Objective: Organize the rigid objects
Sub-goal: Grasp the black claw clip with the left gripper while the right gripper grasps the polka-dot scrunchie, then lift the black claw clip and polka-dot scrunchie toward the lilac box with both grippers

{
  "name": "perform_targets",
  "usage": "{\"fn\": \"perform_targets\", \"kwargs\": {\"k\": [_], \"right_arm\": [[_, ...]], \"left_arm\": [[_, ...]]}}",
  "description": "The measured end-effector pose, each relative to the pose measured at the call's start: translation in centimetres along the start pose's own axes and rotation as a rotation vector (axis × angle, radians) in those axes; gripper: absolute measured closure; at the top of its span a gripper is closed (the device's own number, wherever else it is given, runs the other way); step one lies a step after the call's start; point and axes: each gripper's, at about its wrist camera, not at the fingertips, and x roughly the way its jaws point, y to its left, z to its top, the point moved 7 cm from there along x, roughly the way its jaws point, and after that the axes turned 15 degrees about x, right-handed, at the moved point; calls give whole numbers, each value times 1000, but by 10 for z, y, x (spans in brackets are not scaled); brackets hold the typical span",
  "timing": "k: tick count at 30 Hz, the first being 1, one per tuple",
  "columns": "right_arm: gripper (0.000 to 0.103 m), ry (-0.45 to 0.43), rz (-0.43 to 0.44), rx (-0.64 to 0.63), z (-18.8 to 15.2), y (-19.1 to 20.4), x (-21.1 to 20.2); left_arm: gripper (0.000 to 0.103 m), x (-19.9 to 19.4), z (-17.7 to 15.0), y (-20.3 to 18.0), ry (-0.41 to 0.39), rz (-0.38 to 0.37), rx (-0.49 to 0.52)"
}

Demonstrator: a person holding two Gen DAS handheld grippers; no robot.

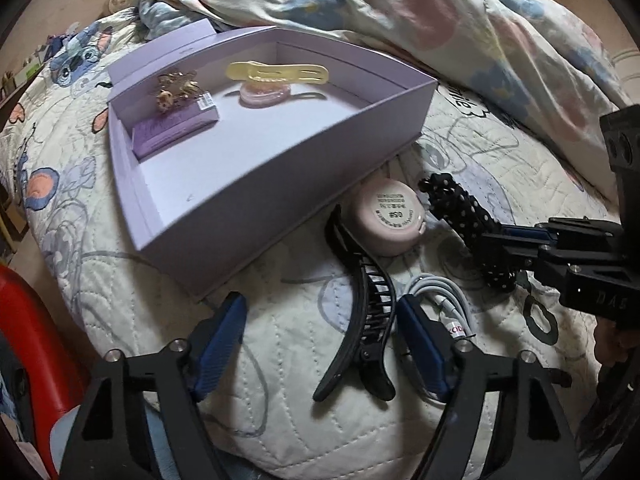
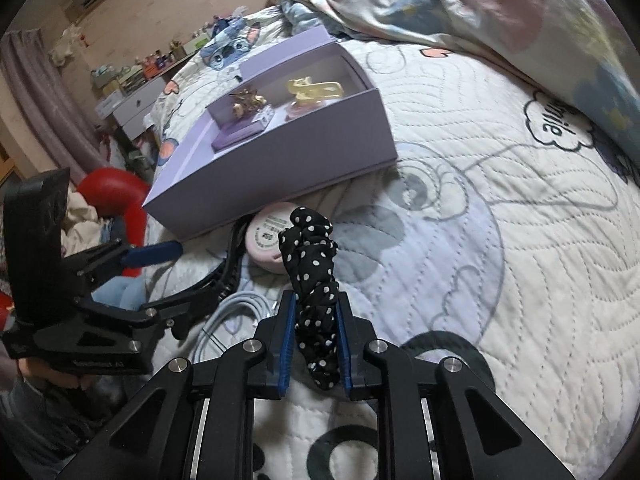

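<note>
A lilac box (image 1: pixel 256 184) lies open on the quilted bed; it also shows in the right wrist view (image 2: pixel 280 168). In it are a yellow hair clip (image 1: pixel 276 71), a pink item (image 1: pixel 264 96), a gold clip (image 1: pixel 176 88) and a purple card (image 1: pixel 172 130). My left gripper (image 1: pixel 320 344) is open around a black claw clip (image 1: pixel 364 304). My right gripper (image 2: pixel 316 320) is shut on a black polka-dot scrunchie (image 2: pixel 314 272), also seen in the left wrist view (image 1: pixel 460 208). A pink round compact (image 1: pixel 390 220) lies beside the box.
A coiled white cable (image 1: pixel 440 300) lies right of the claw clip. A rumpled floral duvet (image 1: pixel 400 20) covers the back of the bed. A red object (image 1: pixel 28 340) sits at the bed's left edge. Shelves with small items (image 2: pixel 140 72) stand beyond.
</note>
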Motion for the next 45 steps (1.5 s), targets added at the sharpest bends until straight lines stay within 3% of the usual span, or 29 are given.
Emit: {"fn": "perform_targets", "kwargs": {"k": [7,16,19,22,45], "right_arm": [[85,7,7,14,2,-3,3],[85,8,14,25,2,-5,3],[85,7,14,27,3,-5,3],[85,2,14,27,3,-4,1],[85,-32,52,9,-9,20,-20]], "left_arm": [[50,6,3,-6,10,-32,21],[50,12,5,-6,37,-68,37],[71,16,7,-9,38,-76,40],[79,16,9,-20,34,-78,90],[83,-15,8,-13,-23,-86,16]]}}
